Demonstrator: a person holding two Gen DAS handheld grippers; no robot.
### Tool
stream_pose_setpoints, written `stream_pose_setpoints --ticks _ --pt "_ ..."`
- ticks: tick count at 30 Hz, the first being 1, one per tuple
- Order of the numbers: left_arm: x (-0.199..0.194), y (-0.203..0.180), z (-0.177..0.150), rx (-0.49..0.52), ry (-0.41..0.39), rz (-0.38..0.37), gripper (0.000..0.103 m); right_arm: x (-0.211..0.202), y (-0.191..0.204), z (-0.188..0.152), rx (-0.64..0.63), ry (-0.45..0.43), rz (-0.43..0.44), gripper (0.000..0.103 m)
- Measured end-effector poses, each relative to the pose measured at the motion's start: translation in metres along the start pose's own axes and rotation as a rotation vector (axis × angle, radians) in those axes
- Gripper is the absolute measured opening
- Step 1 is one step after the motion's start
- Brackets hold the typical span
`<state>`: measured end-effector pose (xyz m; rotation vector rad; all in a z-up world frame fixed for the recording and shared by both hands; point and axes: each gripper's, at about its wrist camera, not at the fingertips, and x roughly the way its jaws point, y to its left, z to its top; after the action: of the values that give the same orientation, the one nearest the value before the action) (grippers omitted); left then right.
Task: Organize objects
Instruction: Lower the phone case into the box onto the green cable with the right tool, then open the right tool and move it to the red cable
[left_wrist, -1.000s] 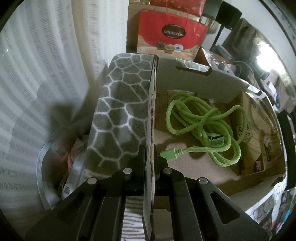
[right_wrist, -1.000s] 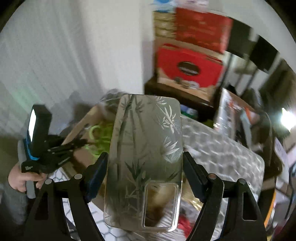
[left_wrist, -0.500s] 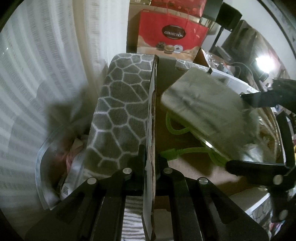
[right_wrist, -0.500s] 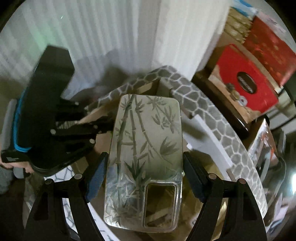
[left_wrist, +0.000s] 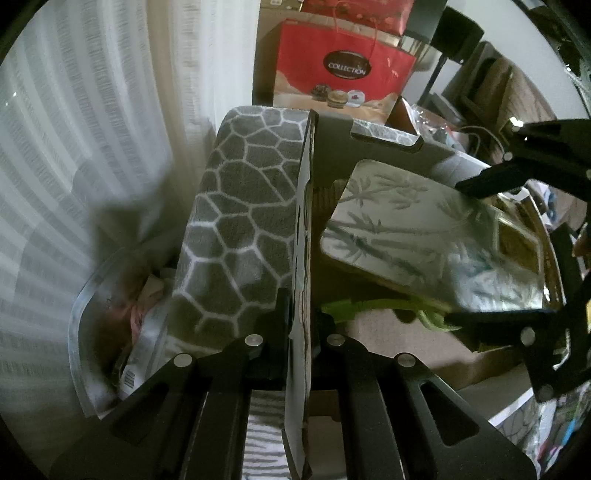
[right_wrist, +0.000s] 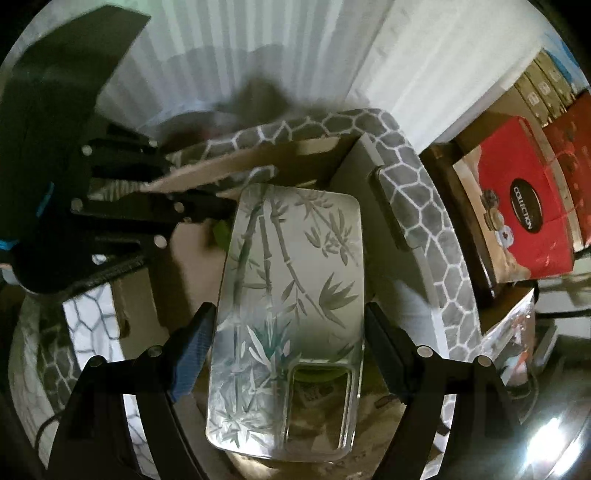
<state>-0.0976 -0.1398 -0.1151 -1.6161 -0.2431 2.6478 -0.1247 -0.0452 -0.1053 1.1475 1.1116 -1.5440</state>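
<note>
Now glossy bamboo-print phone case (right_wrist: 291, 314) over cardboard box (left_wrist: 303, 258)

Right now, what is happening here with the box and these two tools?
A person is tidying things into a cardboard box that sits on a grey honeycomb-pattern cloth. The left tool is shut on the box's upright side flap. The right tool holds a clear phone case printed with bamboo by its long edges, just above the inside of the box. A green cable lies in the box under the case. The case is not released yet.
</note>
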Motion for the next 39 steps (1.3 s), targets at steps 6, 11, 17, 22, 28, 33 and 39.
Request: stream_pose_setpoints --ticks 6,11,17,22,28,33,39 --pt "0.000 0.000 0.000 -0.001 0.000 -0.001 0.004 -0.006 0.008 -0.008 -0.040 -0.014 -0.162 0.082" --pt "0.000 0.000 0.000 -0.002 0.001 -0.001 0.004 -0.007 0.004 -0.022 -0.007 -0.016 -0.187 0.080" --pt "0.000 0.000 0.000 -0.002 0.002 -0.003 0.005 -0.011 -0.019 -0.032 0.126 -0.102 -0.076 0.081" --pt "0.000 0.000 -0.001 -0.002 0.002 -0.002 0.005 -0.044 -0.037 -0.045 0.222 -0.223 0.022 0.081" --pt "0.000 0.000 0.000 -0.004 0.003 -0.002 0.005 -0.068 -0.062 -0.067 0.385 -0.262 0.026 0.081" --pt "0.000 0.001 0.000 -0.003 0.003 -0.002 0.005 -0.075 -0.068 -0.100 0.526 -0.241 -0.009 0.077" --pt "0.001 0.002 -0.001 -0.008 0.004 0.000 0.005 -0.081 -0.071 -0.153 0.692 -0.223 -0.072 0.077"
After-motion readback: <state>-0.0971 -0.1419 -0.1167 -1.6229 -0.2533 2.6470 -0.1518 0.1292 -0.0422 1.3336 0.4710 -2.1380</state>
